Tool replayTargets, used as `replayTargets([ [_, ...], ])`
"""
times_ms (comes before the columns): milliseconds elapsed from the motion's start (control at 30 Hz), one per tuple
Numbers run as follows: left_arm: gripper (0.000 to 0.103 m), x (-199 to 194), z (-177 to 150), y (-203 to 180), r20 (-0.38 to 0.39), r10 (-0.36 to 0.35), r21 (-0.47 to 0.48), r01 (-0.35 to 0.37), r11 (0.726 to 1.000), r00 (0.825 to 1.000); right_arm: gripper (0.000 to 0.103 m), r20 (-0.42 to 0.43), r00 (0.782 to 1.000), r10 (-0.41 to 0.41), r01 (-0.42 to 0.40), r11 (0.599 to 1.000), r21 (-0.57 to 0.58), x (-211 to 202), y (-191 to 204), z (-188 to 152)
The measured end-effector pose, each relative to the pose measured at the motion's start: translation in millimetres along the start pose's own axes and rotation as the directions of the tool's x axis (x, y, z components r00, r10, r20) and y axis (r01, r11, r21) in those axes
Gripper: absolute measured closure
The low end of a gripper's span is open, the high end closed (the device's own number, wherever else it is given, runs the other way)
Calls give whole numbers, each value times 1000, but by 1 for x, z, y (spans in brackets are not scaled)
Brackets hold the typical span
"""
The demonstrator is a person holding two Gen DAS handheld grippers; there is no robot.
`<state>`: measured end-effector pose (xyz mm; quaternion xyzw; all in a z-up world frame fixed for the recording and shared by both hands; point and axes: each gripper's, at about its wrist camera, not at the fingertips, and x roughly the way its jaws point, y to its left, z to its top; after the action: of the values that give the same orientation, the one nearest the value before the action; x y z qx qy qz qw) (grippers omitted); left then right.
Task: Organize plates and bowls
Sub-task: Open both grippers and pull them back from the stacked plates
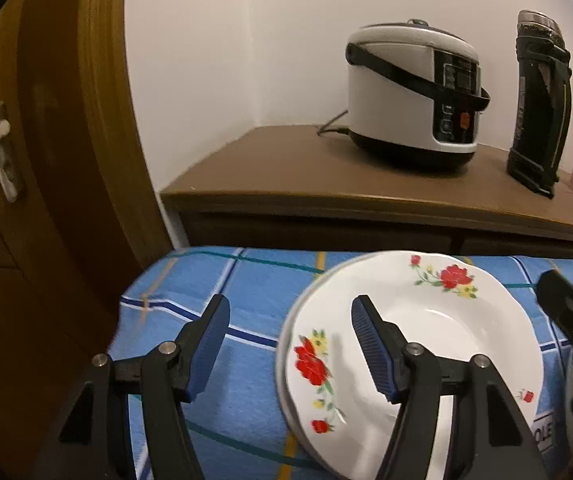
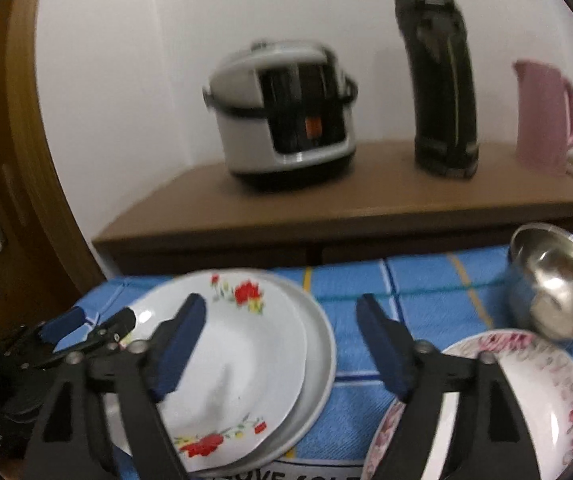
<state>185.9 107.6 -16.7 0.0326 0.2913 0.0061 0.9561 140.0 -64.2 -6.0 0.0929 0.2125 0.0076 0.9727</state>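
Left gripper (image 1: pixel 290 344) and right gripper (image 2: pixel 282 344) both spread wide, holding nothing.

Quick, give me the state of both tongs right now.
Left tongs: open, holding nothing, one finger over the red-flower plate.
Right tongs: open, holding nothing, between that plate and the pink-flowered bowl.

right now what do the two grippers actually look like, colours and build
Both match: the left gripper and right gripper have black plastic linkage arms with silver pivot pins, and angled fingers faced with ribbed dark blue pads. No cables, markings or sleeves show.
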Motion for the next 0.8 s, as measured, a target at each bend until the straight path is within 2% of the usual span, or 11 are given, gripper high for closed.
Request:
replayTargets([
  [267, 37, 1, 1, 11, -6, 5, -48, -6, 999, 1000, 19, 55, 998, -19, 16, 999, 49, -9, -7, 3],
  [600, 37, -1, -1, 15, 4, 12, -67, -12, 998, 1000, 14, 149, 989, -16, 21, 999, -29, -35, 7, -4],
  [800, 37, -7, -3, 14, 22, 22, -69, -21, 997, 1000, 14, 161, 987, -24, 29, 999, -24, -43, 4, -6],
])
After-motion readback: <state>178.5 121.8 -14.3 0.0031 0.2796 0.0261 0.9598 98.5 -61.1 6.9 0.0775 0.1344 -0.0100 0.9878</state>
